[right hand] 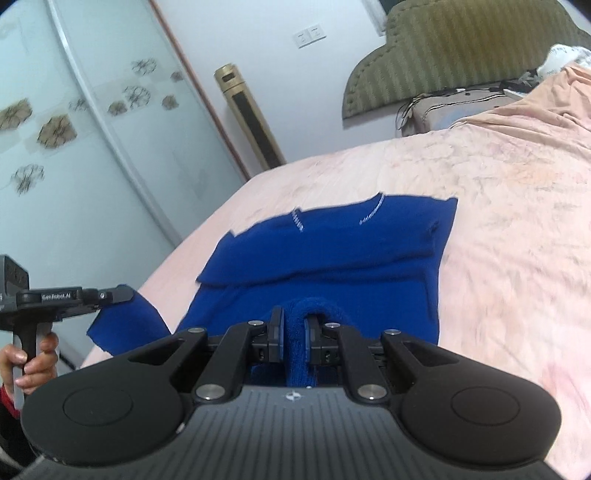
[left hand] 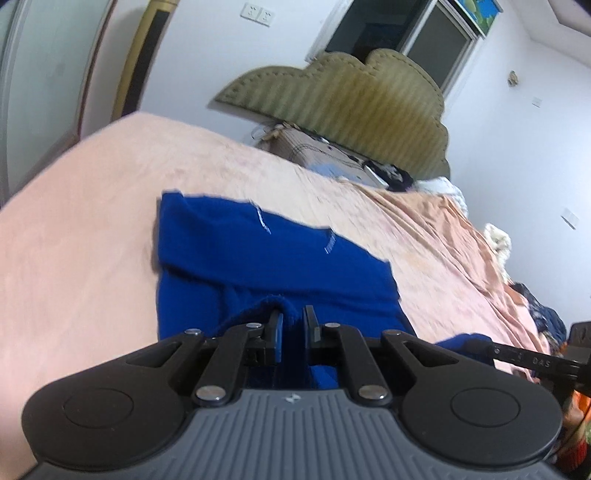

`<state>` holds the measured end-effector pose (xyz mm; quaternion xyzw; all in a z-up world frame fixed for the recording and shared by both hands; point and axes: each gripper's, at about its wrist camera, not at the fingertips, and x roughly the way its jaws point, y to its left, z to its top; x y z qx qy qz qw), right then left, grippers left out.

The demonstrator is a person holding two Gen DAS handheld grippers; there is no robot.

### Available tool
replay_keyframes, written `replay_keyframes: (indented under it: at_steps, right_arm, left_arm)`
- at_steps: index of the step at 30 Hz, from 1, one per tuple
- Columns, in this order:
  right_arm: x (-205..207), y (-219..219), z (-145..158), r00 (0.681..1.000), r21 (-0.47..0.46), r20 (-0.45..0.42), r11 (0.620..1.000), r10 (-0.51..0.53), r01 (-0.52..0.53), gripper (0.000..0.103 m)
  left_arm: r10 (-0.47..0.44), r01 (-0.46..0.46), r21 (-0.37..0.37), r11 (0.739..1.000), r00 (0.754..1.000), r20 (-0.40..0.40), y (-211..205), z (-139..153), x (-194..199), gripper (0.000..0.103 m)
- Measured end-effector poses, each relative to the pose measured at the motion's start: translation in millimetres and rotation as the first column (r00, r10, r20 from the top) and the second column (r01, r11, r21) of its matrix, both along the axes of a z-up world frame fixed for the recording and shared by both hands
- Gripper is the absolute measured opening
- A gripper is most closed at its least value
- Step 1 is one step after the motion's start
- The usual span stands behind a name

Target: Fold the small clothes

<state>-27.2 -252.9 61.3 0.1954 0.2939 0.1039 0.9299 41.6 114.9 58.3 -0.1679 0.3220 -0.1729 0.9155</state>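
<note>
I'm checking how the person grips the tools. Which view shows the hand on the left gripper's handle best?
The right wrist view. At its left edge, the hand wraps the handle below the left gripper, which is shut on the blue garment. The left wrist view shows the left gripper's own jaws on the cloth, but not that hand.

Counts, both wrist views, as I read them from my station. Blue garment (left hand: 258, 266): 1, w/ 2 short pale stitch lines (left hand: 264, 221). Tongs: 2, i.e. left tongs (left hand: 291, 328) and right tongs (right hand: 293, 328), each w/ 2 fingers. Hand (right hand: 33, 365) in view: 1, on the left tongs' handle. Bed (left hand: 74, 221): 1, w/ 1 peach cover. Padded headboard (left hand: 351, 103): 1. Wall socket plates (right hand: 310, 35): 2, side by side. Tall gold floor unit (right hand: 247, 114): 1. Items piled near the headboard: too blurred, can't count.
</note>
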Motion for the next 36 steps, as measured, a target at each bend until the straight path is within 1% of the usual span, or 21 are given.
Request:
replay_keyframes:
  at_steps: [3, 8, 11, 14, 18, 21, 26, 28, 30, 32, 34, 36]
  right_arm:
    - [20, -15, -3, 0.999, 0.066, 0.003, 0.997, -0.032, 0.031, 0.014]
    - [53, -33, -11, 0.996, 0.104, -0.004, 0.991, -0.086, 0.086, 0.014]
    - [71, -44, -17, 0.994, 0.15, -0.007, 0.983, -0.106, 0.106, 0.014]
    - [90, -55, -23, 0.992, 0.193, -0.015, 0.973, -0.125, 0.126, 0.014]
    - [115, -62, -34, 0.988, 0.185, -0.041, 0.97, -0.15, 0.155, 0.014]
    - [129, -65, -46, 0.983, 0.159, -0.076, 0.971, -0.169, 0.179, 0.014]
    - [151, -79, -54, 0.977, 0.183, -0.094, 0.961, -0.192, 0.206, 0.013]
    - [160, -84, -54, 0.974, 0.193, -0.092, 0.956, -0.206, 0.22, 0.013]
    - [170, -89, -56, 0.971, 0.195, -0.095, 0.952, -0.22, 0.235, 0.013]
    - [182, -93, -63, 0.965, 0.196, -0.111, 0.947, -0.237, 0.255, 0.013]
    - [192, -97, -72, 0.958, 0.197, -0.135, 0.941, -0.253, 0.276, 0.013]
    - [201, -99, -83, 0.95, 0.198, -0.166, 0.934, -0.266, 0.296, 0.013]
  left_arm:
    - [0.035, -0.036, 0.038, 0.999, 0.999, 0.014, -4, 5, 22, 0.01]
    - [0.076, -0.077, 0.082, 0.994, 0.997, 0.022, -12, 7, 60, 0.01]
    - [0.096, -0.098, 0.103, 0.99, 0.995, 0.021, -16, 6, 84, 0.01]
    - [0.128, -0.13, 0.148, 0.98, 0.992, 0.019, -20, 1, 109, 0.01]
    - [0.153, -0.151, 0.178, 0.972, 0.988, 0.001, -23, -12, 138, 0.01]
    - [0.176, -0.169, 0.206, 0.964, 0.984, -0.016, -24, -21, 154, 0.01]
    - [0.189, -0.178, 0.198, 0.964, 0.981, -0.036, -18, -23, 176, 0.01]
    - [0.201, -0.192, 0.19, 0.963, 0.979, -0.032, -14, -20, 185, 0.01]
    - [0.211, -0.203, 0.197, 0.959, 0.977, -0.018, -11, -18, 196, 0.01]
    - [0.223, -0.215, 0.195, 0.957, 0.975, -0.018, -9, -21, 209, 0.01]
    - [0.233, -0.219, 0.211, 0.953, 0.972, -0.043, -9, -31, 222, 0.01]
    - [0.225, -0.199, 0.22, 0.955, 0.969, -0.101, -8, -44, 231, 0.01]
